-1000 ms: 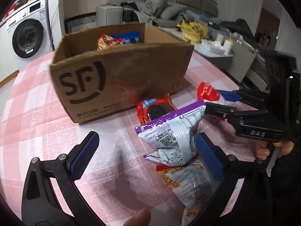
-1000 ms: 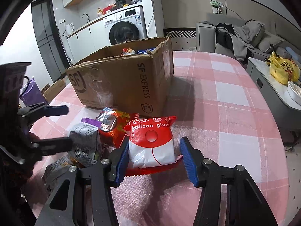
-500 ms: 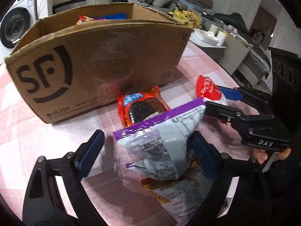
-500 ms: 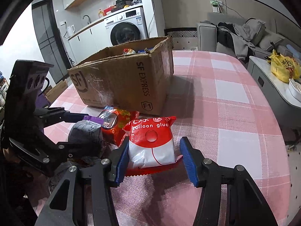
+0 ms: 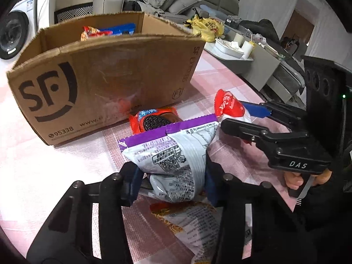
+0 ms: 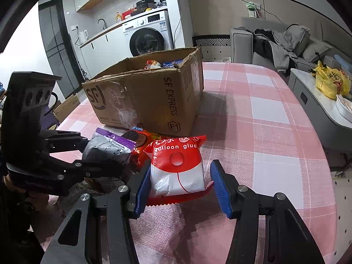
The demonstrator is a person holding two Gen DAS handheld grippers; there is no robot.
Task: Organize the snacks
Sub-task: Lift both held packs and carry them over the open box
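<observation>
Left gripper jaws closing on the purple-topped snack bag, pads pressing its sides. Right gripper brackets the red-white packet (grip unclear, gap beside one pad). Both lie on the checked table, just before the cardboard box.

Cardboard box interior mostly hidden behind near wall — only tops of red and blue packets show, labels too small to read. Noodle packet largely covered by purple-and-white snack bag and left gripper, print blurred. Oreo pack half hidden behind balloon glue packet. Washing machine cut off at left edge.
</observation>
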